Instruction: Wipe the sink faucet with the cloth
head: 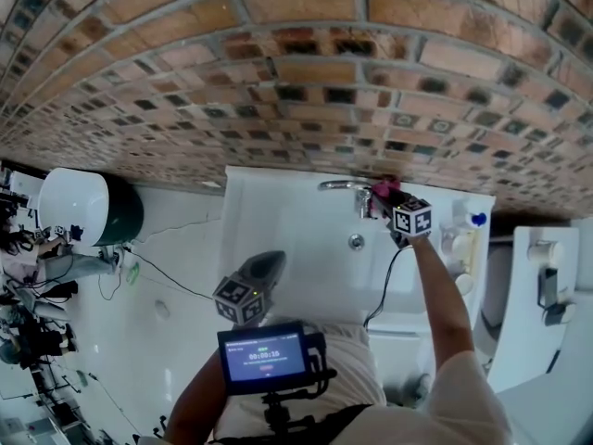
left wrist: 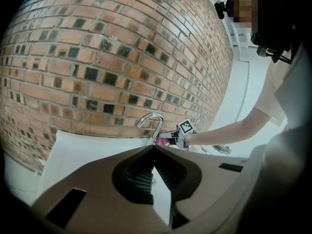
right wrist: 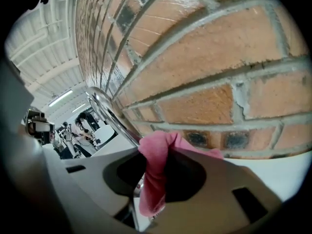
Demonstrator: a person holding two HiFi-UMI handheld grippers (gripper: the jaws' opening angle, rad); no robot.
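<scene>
Right gripper (right wrist: 158, 152) clamped on cloth (right wrist: 154, 182): pink, crumpled, hanging between jaws, top fold against chrome faucet (right wrist: 108, 112). Left gripper (left wrist: 154, 149) closed, empty.

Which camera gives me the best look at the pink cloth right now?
Right gripper view: the cloth hangs large, pinched in the right gripper, beside the faucet. Head view shows only a small pink patch; left gripper view, a speck.

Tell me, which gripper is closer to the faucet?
Right. The right gripper, shut on the pink cloth, is up against the faucet; the left gripper, shut and empty, hangs back over the near side of the sink.
</scene>
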